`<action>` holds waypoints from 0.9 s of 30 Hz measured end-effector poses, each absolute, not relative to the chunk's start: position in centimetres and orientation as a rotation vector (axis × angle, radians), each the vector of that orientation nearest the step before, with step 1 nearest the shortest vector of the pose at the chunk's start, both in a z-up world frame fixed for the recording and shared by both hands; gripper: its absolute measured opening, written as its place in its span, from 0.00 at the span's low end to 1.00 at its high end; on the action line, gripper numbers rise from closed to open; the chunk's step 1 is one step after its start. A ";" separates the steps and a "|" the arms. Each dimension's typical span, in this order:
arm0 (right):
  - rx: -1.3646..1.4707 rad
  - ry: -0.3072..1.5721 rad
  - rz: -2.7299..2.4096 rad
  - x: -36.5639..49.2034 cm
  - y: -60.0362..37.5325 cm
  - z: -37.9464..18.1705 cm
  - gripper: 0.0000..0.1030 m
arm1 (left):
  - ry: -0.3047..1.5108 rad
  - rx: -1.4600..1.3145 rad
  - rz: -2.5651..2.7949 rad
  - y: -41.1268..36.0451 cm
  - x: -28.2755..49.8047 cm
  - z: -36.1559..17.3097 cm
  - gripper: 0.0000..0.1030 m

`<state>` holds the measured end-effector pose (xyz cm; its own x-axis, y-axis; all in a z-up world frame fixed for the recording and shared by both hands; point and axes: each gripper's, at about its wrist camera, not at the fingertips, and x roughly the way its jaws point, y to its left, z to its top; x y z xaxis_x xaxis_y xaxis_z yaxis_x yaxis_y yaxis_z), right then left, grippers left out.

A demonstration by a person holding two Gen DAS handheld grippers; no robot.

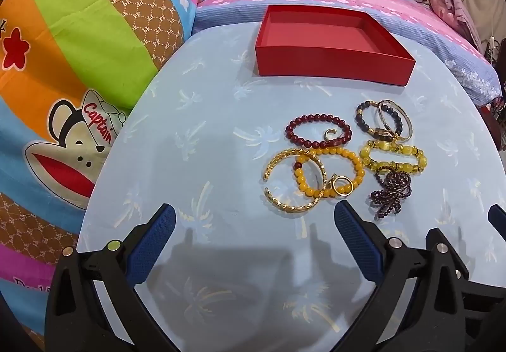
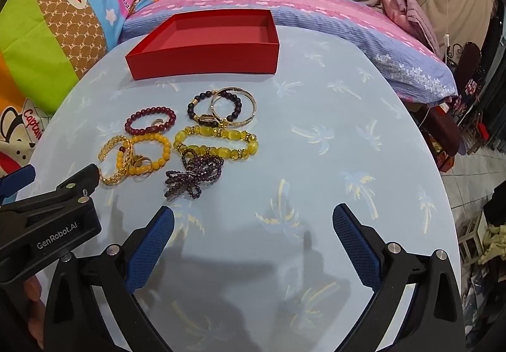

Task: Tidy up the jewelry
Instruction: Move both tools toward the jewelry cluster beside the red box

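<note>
Here, left gripper (image 1: 254, 214) jaws wide apart, holding nothing, right gripper (image 2: 253, 214) likewise, bracelets (image 2: 177, 143) untouched.

**Round table in pale blue palm-print cloth (image 1: 221, 117)**

Bearing an open red cardboard box (image 1: 332, 67) at the far edge. Just nearer than that box, a cluster of beaded bracelets and gold bangles (image 1: 341, 155), several overlapping.
</note>
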<state>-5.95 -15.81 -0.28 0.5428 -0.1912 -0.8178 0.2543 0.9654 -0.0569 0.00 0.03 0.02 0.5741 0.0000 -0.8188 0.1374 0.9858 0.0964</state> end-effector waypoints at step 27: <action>0.097 0.954 -0.259 -5.6 -15.8 0.0 0.94 | 0.943 0.171 -0.076 0.5 0.2 -0.1 0.93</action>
<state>-5.63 -15.75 0.01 0.5501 -0.1758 -0.8164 0.2607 0.9649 -0.0321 0.16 0.52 -0.12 0.5859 0.0094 -0.8103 0.1395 0.9838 0.1123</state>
